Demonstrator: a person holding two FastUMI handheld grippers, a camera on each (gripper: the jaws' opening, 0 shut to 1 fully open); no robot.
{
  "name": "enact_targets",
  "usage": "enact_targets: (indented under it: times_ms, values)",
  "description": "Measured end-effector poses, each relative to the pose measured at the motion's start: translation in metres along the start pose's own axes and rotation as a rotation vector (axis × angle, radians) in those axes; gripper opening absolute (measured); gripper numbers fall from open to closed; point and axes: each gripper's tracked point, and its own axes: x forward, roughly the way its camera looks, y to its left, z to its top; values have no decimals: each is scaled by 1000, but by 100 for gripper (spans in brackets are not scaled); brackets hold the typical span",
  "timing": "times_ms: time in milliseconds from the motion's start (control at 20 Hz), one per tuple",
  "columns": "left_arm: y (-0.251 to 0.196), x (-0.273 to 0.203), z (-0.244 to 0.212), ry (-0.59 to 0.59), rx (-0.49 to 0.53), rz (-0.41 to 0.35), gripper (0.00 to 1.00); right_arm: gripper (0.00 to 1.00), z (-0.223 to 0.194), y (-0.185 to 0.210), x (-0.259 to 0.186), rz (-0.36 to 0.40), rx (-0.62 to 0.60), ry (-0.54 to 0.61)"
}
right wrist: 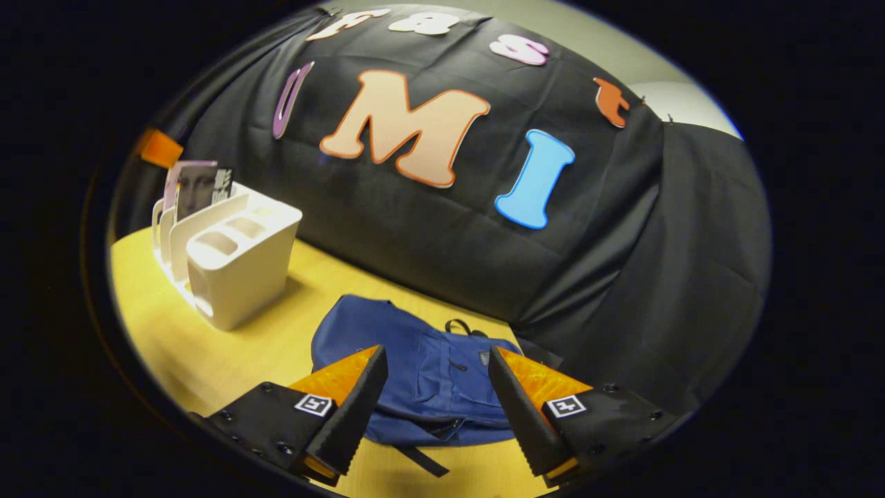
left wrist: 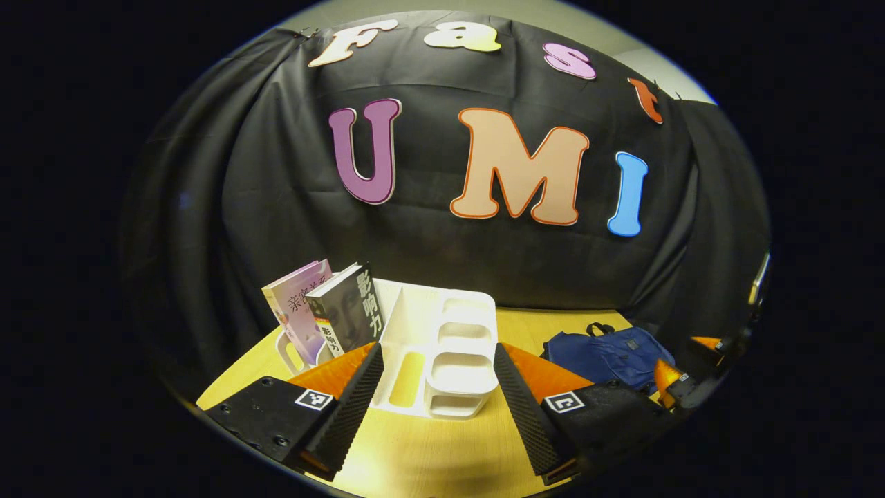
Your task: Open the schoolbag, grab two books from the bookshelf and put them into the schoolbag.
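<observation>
The schoolbag (right wrist: 422, 377) lies flat and zipped on the yellow surface (right wrist: 256, 346), just past the right claw (right wrist: 435, 408), whose fingers are wide apart and hold nothing. The left claw (left wrist: 439, 408) is wide apart too, facing the white bookshelf (left wrist: 442, 353). Two books (left wrist: 325, 315) lean in the shelf's far slots.

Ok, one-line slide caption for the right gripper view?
Open right gripper hovers over the closed blue schoolbag lying flat; white bookshelf holds two books.
</observation>
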Motion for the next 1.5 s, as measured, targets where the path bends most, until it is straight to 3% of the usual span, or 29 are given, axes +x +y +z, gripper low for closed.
enact_targets:
  times_ms: [200, 250, 300, 350, 450, 500, 600, 800, 850, 900, 1050, 1200, 1400, 1500]
  values:
    - [7, -2, -4, 14, 2, 25, 95, 94, -21, 10, 7, -18, -122, 38]
    - [9, -3, -6, 19, 2, 32, 95, 98, -29, 15, 10, -15, -156, 43]
    - [11, -4, -6, 20, 3, 41, 95, 93, -37, 20, 14, -10, -190, 47]
    - [13, -5, -6, 19, 4, 49, 94, 98, -42, 25, 15, -4, -224, 52]
    - [18, -6, -6, 20, 5, 66, 95, 93, -56, 35, 18, 15, -286, 69]
    - [20, -7, -6, 21, 5, 75, 95, 98, -62, 39, 18, 25, -323, 77]
    - [25, -8, -8, 24, 1, 91, 94, 95, -71, 49, 21, 38, -412, 74]
    - [34, -11, -14, 38, -16, 122, 94, 98, -78, 58, 27, 55, -579, 59]
    - [34, -11, -15, 41, -20, 128, 94, 92, -81, 61, 29, 60, -600, 60]
    - [36, -13, -15, 42, -21, 134, 94, 98, -82, 62, 32, 58, -615, 64]
    - [39, -13, -18, 49, -17, 150, 95, 100, -88, 60, 51, 52, -657, 81]
    - [42, -13, -19, 57, -17, 164, 95, 97, -92, 55, 63, 35, -675, 102]
    - [47, -12, -22, 66, -24, 184, 95, 80, -88, 46, 78, 12, -623, 114]
    - [47, -10, -24, 71, -29, 188, 94, 80, -80, 43, 81, 0, -606, 93]
